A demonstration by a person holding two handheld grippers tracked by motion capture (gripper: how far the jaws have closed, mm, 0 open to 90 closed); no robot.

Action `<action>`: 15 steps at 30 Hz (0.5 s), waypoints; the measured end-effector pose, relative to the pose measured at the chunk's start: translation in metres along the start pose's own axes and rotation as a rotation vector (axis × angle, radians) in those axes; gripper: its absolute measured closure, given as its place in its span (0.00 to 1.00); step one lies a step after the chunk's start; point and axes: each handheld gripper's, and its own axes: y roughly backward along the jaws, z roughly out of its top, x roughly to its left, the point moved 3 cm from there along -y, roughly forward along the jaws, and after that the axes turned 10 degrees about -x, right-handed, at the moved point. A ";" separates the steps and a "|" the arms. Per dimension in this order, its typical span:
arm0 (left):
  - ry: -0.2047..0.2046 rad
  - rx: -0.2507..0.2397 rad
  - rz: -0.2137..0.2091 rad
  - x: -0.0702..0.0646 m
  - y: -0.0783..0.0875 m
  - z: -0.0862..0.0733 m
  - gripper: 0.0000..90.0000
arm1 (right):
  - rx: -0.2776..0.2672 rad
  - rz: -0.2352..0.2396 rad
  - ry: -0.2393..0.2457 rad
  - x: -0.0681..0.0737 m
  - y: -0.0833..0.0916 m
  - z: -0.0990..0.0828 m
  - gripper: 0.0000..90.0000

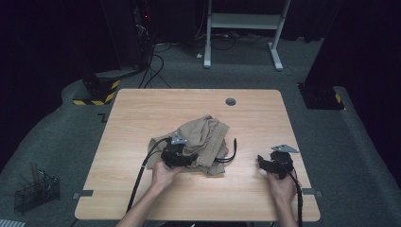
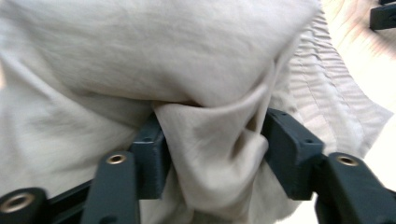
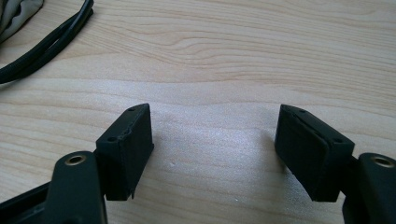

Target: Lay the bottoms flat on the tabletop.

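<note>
A: Where's the beige garment (image 1: 204,142)?

B: Crumpled in a heap near the middle of the wooden table (image 1: 142,113), a little toward the person's edge.

A: And the left gripper (image 1: 191,159)?

B: At the heap's seven o'clock edge. In the left gripper view a fold of the cloth (image 2: 212,154) bulges between the jaws, which stand parted around it; whether the pads press on it I cannot tell.

A: The right gripper (image 1: 261,162)?

B: At about four o'clock from the heap, well apart from it, above bare wood. Its jaws gape wide with nothing between them. A black cable (image 3: 44,44) lies at its view's ten o'clock.
</note>
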 end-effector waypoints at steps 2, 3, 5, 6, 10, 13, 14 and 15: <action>-0.006 -0.024 0.000 -0.003 0.009 0.000 0.44 | 0.000 0.000 0.000 0.000 0.000 0.000 0.31; -0.002 -0.034 -0.004 -0.004 0.013 0.000 0.43 | 0.000 0.000 0.000 0.000 0.000 0.000 0.31; -0.003 -0.047 -0.013 -0.008 0.020 -0.001 0.42 | 0.000 0.000 0.000 0.000 0.000 0.000 0.31; -0.007 -0.048 -0.017 -0.009 0.023 -0.002 0.41 | 0.000 0.000 0.000 0.000 0.000 0.000 0.31; -0.020 -0.046 -0.020 -0.017 0.026 -0.006 0.40 | 0.000 0.000 0.000 0.000 0.000 0.000 0.31; -0.025 -0.052 -0.028 -0.024 0.027 -0.010 0.39 | 0.000 0.000 0.000 0.000 0.000 0.000 0.31; -0.036 -0.058 -0.031 -0.030 0.028 -0.013 0.39 | 0.000 0.000 0.000 0.000 0.000 0.000 0.31; -0.036 -0.061 -0.038 -0.032 0.028 -0.014 0.39 | 0.000 0.000 0.000 0.000 0.000 0.000 0.31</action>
